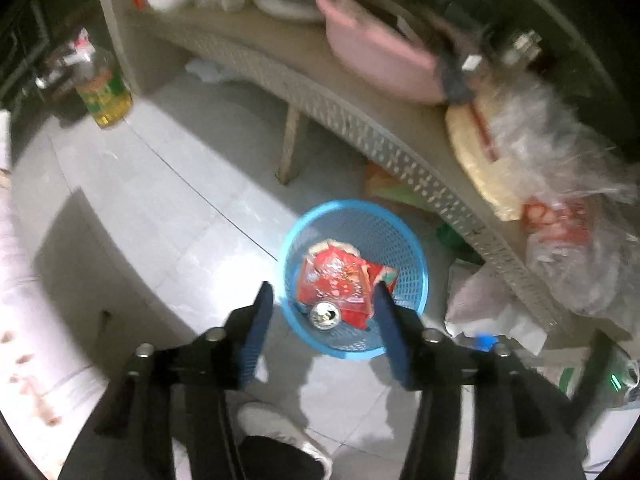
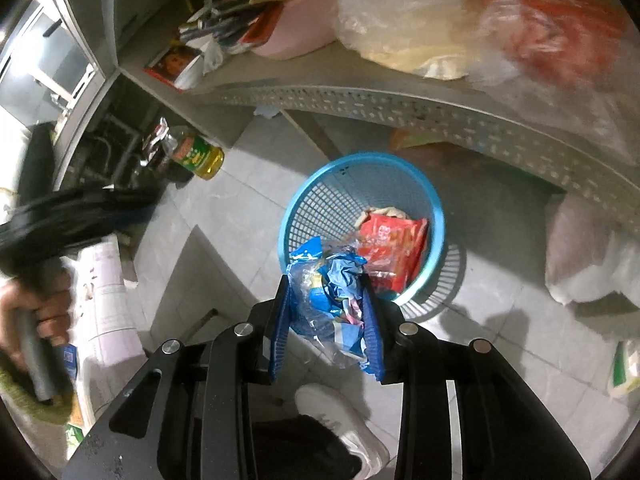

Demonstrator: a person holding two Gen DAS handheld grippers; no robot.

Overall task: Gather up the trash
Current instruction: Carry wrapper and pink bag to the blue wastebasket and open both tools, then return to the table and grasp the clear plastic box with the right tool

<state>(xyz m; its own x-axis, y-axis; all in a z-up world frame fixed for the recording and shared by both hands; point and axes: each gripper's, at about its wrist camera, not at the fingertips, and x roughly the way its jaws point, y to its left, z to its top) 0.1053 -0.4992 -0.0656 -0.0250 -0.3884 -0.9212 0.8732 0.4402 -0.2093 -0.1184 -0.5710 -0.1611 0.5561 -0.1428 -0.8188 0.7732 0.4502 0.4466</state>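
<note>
A blue mesh trash basket [image 1: 416,276] stands on the tiled floor beside a table; it also shows in the right wrist view [image 2: 316,196]. It holds a red wrapper [image 1: 332,280] and a metal can [image 1: 325,315]; the red wrapper also shows in the right wrist view [image 2: 394,246]. My left gripper [image 1: 322,292] is open and empty, hovering above the basket's near rim. My right gripper [image 2: 326,286] is shut on a crumpled blue and clear plastic wrapper [image 2: 328,300], held above the basket's near rim.
A perforated grey table [image 1: 360,128] carries a pink tub [image 1: 380,56], plates and plastic bags [image 1: 560,184]. An oil bottle [image 1: 105,94] stands on the floor at left. White bags [image 2: 588,264] lie right of the basket. My white shoe [image 2: 340,424] is below.
</note>
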